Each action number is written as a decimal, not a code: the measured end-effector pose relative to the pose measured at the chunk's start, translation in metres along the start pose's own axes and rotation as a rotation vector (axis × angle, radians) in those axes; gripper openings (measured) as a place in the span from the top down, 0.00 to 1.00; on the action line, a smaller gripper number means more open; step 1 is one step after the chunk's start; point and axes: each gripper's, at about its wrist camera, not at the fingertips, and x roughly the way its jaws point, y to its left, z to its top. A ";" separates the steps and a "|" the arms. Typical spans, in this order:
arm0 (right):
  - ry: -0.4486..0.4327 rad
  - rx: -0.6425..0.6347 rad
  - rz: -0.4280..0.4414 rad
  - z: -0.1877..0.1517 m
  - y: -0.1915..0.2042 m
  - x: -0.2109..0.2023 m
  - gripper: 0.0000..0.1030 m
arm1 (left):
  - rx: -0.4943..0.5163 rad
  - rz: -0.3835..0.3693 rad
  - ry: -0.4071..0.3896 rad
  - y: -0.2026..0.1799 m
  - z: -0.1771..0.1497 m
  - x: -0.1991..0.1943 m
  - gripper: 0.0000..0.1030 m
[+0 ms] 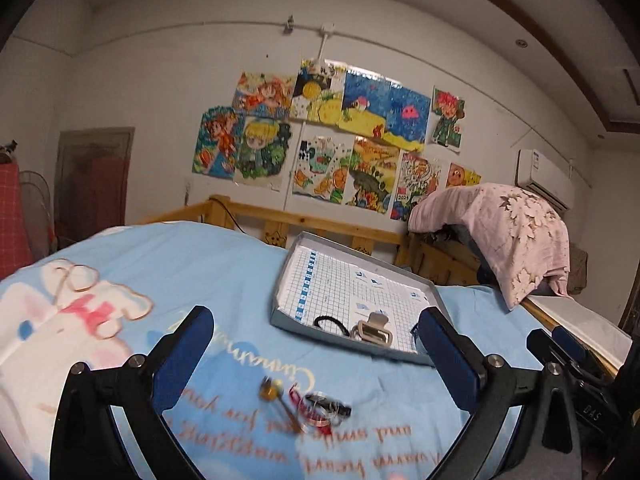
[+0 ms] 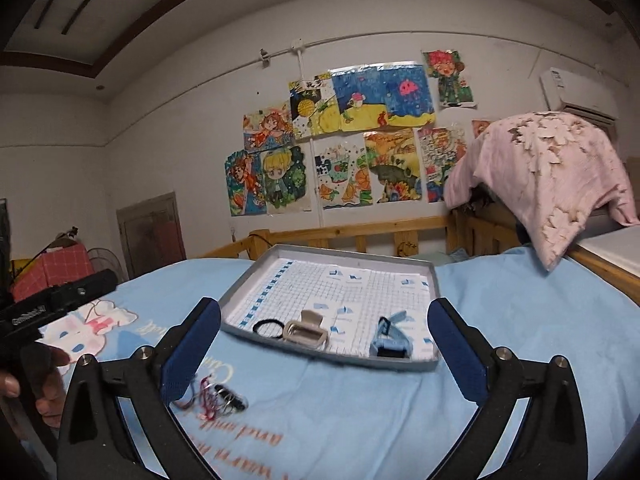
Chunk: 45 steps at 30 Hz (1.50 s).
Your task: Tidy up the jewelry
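Blue-padded jaws on my left gripper (image 1: 314, 334) and right gripper (image 2: 324, 326) stand wide apart, empty. The grey shallow tray (image 2: 434, 280), grid-lined, holds a black hair loop (image 2: 267, 326), beige claw clip (image 2: 306, 332) and blue clip (image 2: 390, 338). Tangled jewelry (image 2: 216, 398) lies on the bedsheet (image 2: 500, 300) just before the tray.

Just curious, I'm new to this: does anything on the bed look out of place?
Yes. A tangle of jewelry and a small gold piece lie loose on the blue bedsheet, outside the gray tray.

Bare blue bedspread (image 2: 500, 320) right of tray (image 2: 256, 280); jewelry pile (image 2: 218, 398) front-left.
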 end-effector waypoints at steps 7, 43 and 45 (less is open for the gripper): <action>-0.014 0.002 0.006 -0.016 0.010 -0.062 0.01 | 0.050 0.025 -0.028 0.002 -0.023 -0.062 0.00; 0.072 -0.045 -0.029 -0.070 0.021 -0.162 0.01 | 0.106 0.151 0.044 0.015 -0.086 -0.147 0.00; 0.066 -0.048 -0.032 -0.068 0.023 -0.159 0.01 | 0.099 0.162 0.052 0.016 -0.082 -0.140 0.00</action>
